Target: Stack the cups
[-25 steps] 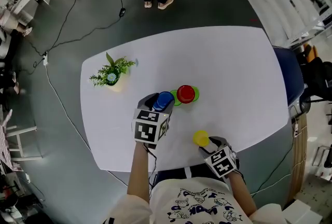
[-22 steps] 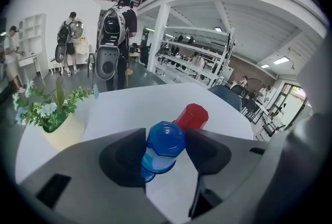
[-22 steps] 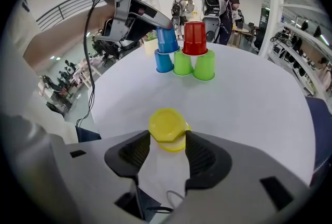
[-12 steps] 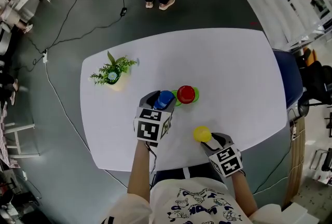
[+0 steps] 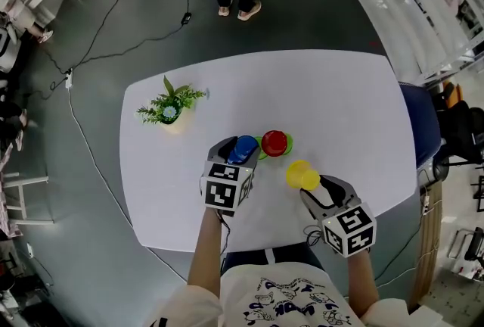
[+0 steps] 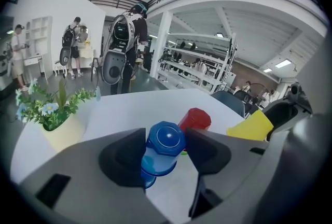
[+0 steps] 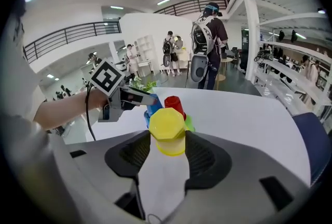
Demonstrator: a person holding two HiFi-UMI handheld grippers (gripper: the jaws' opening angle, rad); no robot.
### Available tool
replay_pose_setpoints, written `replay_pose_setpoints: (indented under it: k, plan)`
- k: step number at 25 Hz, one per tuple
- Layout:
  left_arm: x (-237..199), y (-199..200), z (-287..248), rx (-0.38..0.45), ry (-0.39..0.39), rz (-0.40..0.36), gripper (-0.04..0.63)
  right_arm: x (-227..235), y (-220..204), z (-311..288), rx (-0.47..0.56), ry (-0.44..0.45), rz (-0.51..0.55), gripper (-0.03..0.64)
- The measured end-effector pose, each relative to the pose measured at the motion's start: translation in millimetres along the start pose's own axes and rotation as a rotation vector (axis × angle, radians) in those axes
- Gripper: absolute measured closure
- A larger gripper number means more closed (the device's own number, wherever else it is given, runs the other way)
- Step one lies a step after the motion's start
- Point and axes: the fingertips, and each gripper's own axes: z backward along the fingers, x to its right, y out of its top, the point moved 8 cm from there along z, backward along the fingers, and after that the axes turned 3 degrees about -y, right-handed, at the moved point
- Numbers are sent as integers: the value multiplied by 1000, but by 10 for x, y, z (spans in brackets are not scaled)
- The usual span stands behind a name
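An upside-down blue cup (image 5: 243, 148) (image 6: 165, 145) sits between the jaws of my left gripper (image 5: 239, 153) (image 6: 165, 141), which is shut on it at the table's middle. Just to its right a red cup (image 5: 274, 142) (image 6: 195, 119) stands upside down on a green cup (image 5: 261, 148). My right gripper (image 5: 308, 183) (image 7: 167, 140) is shut on a yellow cup (image 5: 301, 175) (image 7: 167, 129) and holds it off the table, base pointing forward, a short way in front and to the right of the red cup.
A small potted plant (image 5: 168, 112) (image 6: 52, 114) stands at the back left of the white table (image 5: 340, 106). A dark blue chair (image 5: 425, 129) is at the table's right edge. People stand on the floor beyond the far edge.
My right gripper has lifted the yellow cup from near the table's front edge and carried it forward toward the red cup. The left gripper and blue cup have hardly moved.
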Motion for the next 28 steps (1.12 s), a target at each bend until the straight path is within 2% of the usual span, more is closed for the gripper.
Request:
replay_pose_setpoints:
  k: [15,20,28]
  plan:
    - [71,-13,18,30,-40,-21,311,-69,747,-47,143,16,51,391]
    - [21,61,229,88,-15,-15,311,-85,973,-212,119,36,92,391]
    - [-218,35,733,170,92,57,313,-241,1229,-481,18,59,127,394]
